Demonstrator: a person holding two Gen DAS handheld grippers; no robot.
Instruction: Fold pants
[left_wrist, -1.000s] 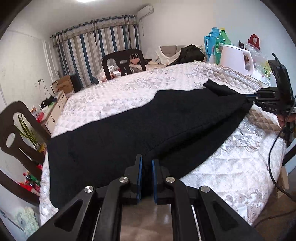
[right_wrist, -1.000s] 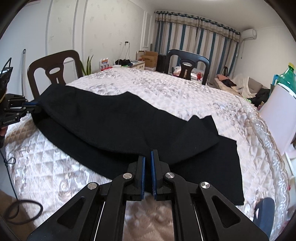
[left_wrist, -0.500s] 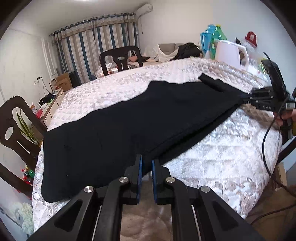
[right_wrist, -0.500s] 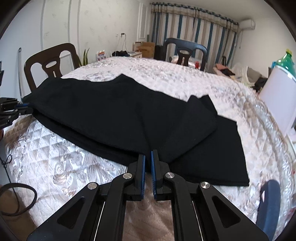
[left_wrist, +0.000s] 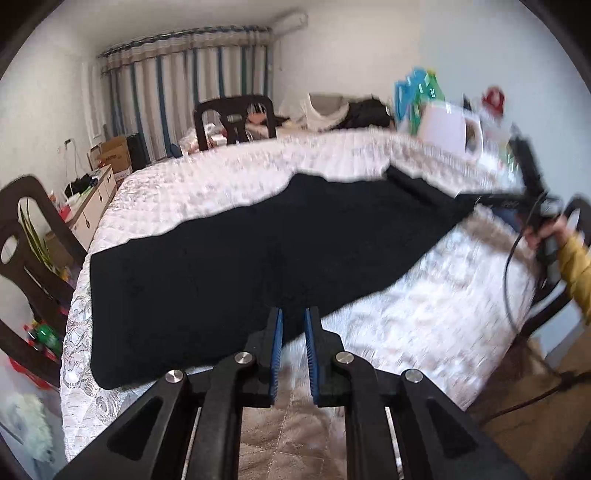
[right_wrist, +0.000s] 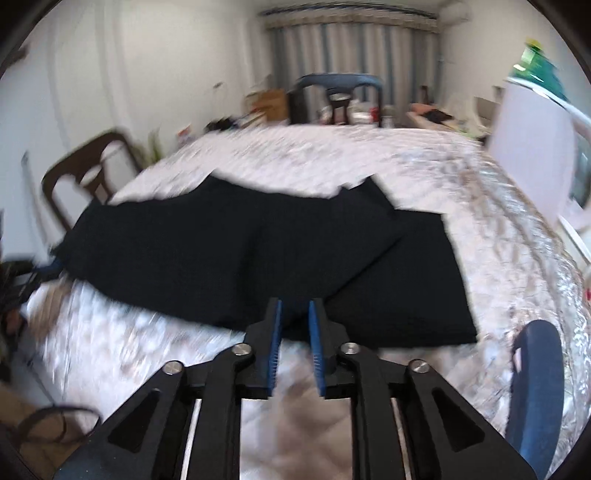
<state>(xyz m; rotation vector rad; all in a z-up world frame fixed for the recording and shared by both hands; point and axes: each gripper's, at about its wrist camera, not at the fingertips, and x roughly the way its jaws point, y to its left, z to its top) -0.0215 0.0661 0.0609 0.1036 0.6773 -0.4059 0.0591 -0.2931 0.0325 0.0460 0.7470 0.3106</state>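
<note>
Black pants lie flat, folded lengthwise, on the quilted white table. They also show in the right wrist view. My left gripper is open at the pants' near edge, its blue pads apart with nothing between them. My right gripper is open at the near edge of the other end, also empty. The right gripper shows in the left wrist view at the far right. Both views are motion-blurred.
A white kettle and green and blue bottles stand at the table's far right. Dark chairs stand around the table. A blue chair back is close on the right. A cable hangs off the edge.
Both grippers have opened and let go of the pants' edge, and pulled back slightly. The pants now lie flat on the table.
</note>
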